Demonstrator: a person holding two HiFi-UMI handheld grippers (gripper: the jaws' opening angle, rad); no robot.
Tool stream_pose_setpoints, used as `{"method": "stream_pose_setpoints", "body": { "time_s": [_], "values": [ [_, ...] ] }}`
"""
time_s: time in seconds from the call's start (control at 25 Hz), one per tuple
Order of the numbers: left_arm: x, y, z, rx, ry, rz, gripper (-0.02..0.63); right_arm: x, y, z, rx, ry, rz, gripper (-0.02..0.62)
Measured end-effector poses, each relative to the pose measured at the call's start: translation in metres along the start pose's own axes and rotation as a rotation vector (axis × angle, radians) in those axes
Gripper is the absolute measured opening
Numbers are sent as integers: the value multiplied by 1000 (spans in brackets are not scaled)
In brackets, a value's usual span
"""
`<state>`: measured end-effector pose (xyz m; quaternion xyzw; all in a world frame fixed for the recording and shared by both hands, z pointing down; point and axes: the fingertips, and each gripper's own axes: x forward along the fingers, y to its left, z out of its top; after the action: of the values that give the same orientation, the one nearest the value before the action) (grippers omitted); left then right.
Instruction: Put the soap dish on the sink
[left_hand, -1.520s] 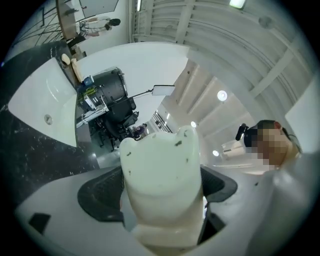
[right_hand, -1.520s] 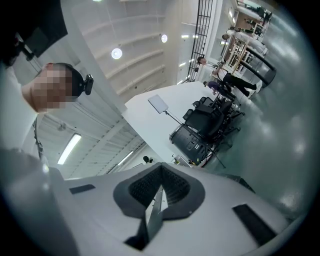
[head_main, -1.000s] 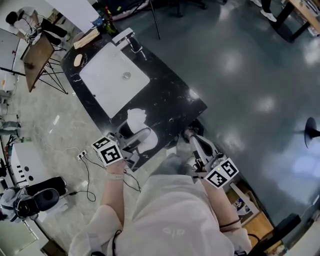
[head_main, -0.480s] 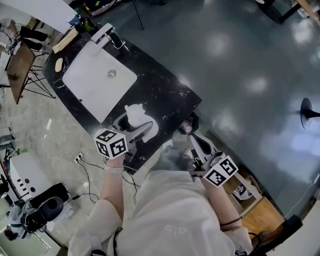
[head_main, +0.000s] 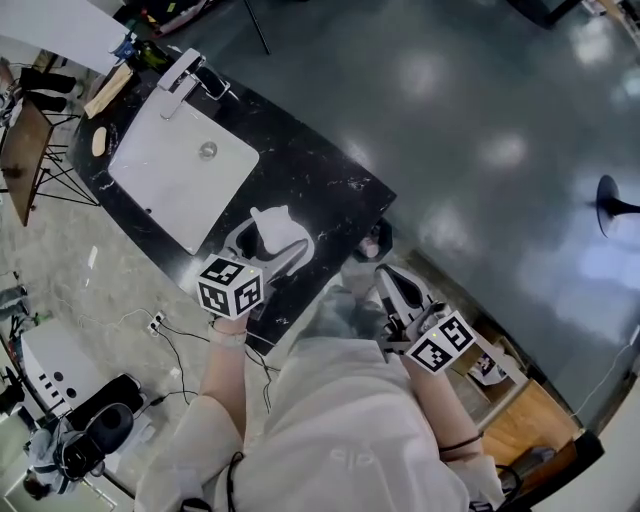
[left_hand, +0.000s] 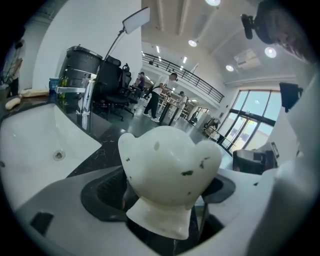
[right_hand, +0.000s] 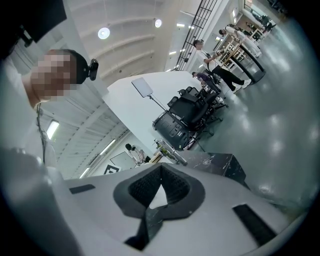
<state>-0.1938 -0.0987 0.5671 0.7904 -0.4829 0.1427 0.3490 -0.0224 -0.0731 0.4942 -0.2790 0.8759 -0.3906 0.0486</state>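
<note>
No words or numbers are showing clearly enough to read. Black-and-white square markers are showing on the left cube (head_main: 230, 286) at 9 o'clock and the right cube (head_main: 443, 344) at 4 o'clock. A faint mark on the shirt (head_main: 350, 461) is reading as illegible.

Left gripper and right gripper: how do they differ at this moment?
The left gripper has its fingers wide apart, though they have just been closing. The right gripper has them shut. The left gripper has the soap dish between its fingers, while the right gripper holds nothing. In the head view the left gripper is over the counter, and the right gripper is off its edge. Both carry a marker cube.
</note>
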Motion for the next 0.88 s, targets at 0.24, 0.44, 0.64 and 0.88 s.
{"method": "stream_pose_setpoints", "body": {
  "time_s": [0.24, 0.44, 0.64, 0.88],
  "values": [
    [15, -11, 8, 89, 63, 6, 440, -5, -4, 7, -1, -24, -26, 20],
    [31, -19, 13, 124, 82, -7, 437, -12, -11, 11, 0, -45, -49, 20],
    [51, -28, 20, 157, 102, -21, 434, -20, -16, 19, 2, -71, -73, 20],
    [67, -27, 24, 137, 101, -21, 433, -30, -25, 24, 8, -90, -98, 20]
  ]
}}
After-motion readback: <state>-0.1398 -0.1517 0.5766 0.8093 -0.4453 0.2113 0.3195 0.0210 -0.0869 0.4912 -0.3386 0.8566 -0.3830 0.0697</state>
